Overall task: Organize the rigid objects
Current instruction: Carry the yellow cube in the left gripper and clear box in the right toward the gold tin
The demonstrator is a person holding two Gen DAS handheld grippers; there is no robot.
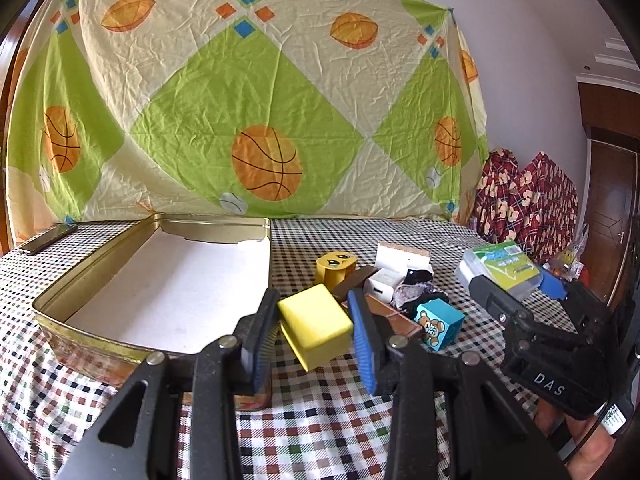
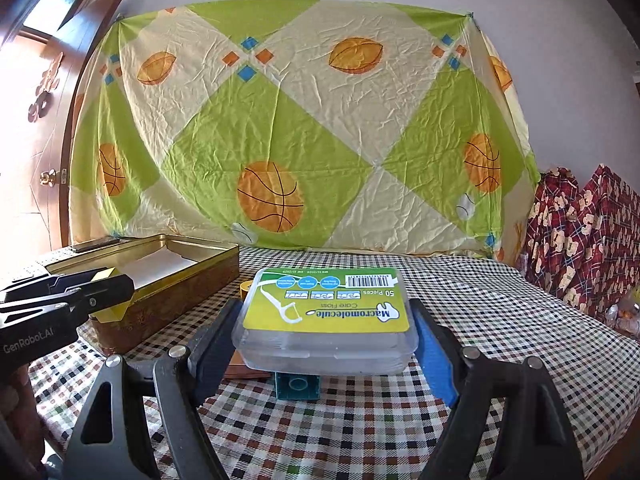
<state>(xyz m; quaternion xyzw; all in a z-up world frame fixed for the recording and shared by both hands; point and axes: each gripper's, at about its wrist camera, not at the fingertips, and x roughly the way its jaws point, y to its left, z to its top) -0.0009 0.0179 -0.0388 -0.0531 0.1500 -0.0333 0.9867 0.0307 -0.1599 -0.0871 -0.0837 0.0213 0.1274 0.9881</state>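
Left wrist view. The left gripper is clamped narrow on a yellow block, pads pressing its two side faces; the block is lifted clear of the checked tablecloth and tilted, one corner toward the camera. The open tin lies to the left of the fingers and slightly beyond them, its near right corner just beside the left finger. Its long axis runs away from the camera, white lining bare inside. Judgement: the coming move is a short carry leftward over the tin's rim, and this hand is the nearer of the two. Right of the block sits the pile not yet sorted: a yellow face block, a white charger, a teal bear block, brown flat pieces and something dark and crumpled that I cannot identify. The right gripper shows at the right edge, holding a floss box. A dark flat thing, perhaps a phone, lies at the far left.

Right wrist view. The right gripper stands wide, its pads against the short ends of the floss box, which is held level with its long axis across the jaws, above the cloth. The tin lies left and ahead, well apart from this hand. The left gripper is between, at the tin's near corner; only slivers of the yellow block show past its fingers. The floss box hides most of the pile; only a teal block and a brown edge peek out beneath.
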